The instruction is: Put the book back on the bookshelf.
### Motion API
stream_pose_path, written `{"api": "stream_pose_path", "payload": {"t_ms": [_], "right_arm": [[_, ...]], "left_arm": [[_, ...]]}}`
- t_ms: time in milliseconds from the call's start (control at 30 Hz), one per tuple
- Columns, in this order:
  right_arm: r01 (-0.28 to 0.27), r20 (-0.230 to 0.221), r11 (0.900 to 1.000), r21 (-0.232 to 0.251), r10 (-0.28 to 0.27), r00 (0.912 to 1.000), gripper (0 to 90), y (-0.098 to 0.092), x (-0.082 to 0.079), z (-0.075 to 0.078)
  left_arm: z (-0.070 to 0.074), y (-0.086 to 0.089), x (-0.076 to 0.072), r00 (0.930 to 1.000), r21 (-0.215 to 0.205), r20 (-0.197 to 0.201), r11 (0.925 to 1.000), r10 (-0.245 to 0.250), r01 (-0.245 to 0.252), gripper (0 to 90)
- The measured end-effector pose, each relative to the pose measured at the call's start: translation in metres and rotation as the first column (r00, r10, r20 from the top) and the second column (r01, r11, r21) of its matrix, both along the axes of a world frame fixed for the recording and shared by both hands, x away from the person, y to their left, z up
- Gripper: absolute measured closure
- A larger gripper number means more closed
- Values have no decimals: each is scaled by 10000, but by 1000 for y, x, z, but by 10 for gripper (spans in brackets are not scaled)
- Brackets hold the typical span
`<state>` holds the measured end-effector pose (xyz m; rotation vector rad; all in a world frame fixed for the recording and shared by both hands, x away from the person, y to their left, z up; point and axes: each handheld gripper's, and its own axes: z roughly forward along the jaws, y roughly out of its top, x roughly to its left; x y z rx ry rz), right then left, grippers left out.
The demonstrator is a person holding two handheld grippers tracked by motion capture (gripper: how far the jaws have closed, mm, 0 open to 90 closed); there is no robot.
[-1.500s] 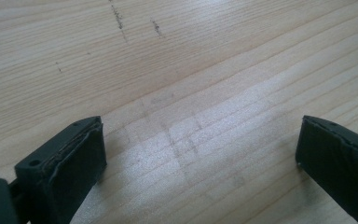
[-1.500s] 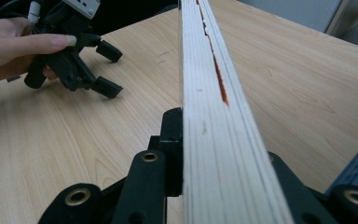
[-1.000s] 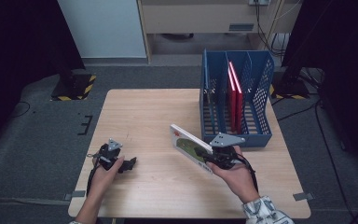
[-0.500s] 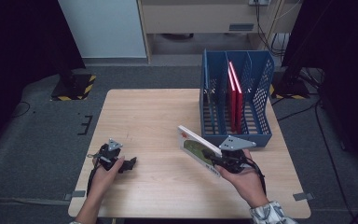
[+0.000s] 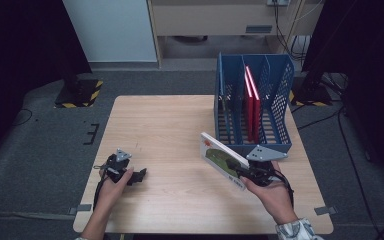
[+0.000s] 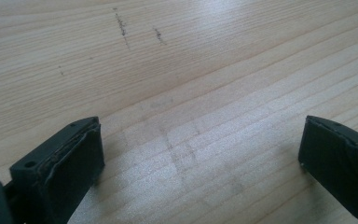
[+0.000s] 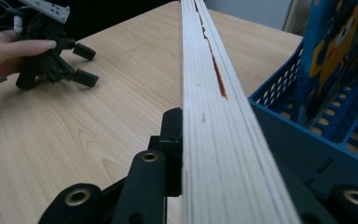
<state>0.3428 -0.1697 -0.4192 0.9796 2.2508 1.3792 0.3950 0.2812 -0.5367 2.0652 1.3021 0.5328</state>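
My right gripper (image 5: 244,174) is shut on the lower end of a thin book (image 5: 222,159) with a white and green cover. The book is tilted and lifted off the wooden table (image 5: 170,125), just in front of the blue slotted rack (image 5: 275,146). In the right gripper view the book's page edge (image 7: 209,116) runs up between the jaws of the right gripper (image 7: 214,154), with the rack (image 7: 307,154) at the right. My left gripper (image 5: 140,175) rests on the table at the front left, open; in its own view the left gripper (image 6: 200,149) has bare wood between its jaws.
Two red books (image 5: 252,102) stand in the rack's middle slots, and a colourful book (image 7: 335,51) stands in a nearer slot. The other hand and the left gripper (image 7: 74,63) lie across the table. Beyond the table is dark floor and a cabinet (image 5: 215,20).
My right hand has carried the book to the right, closer to the rack's front wall. The left hand and its gripper have stayed where they were.
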Motion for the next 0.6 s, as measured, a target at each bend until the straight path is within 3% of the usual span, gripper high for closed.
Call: {"api": "stream_pose_path", "payload": {"t_ms": [600], "right_arm": [[566,348,9981,223,-574,9977,756,-21,-1,28]], "left_arm": [[0,0,0,10000,-2,4,10000,0,0,0]]}}
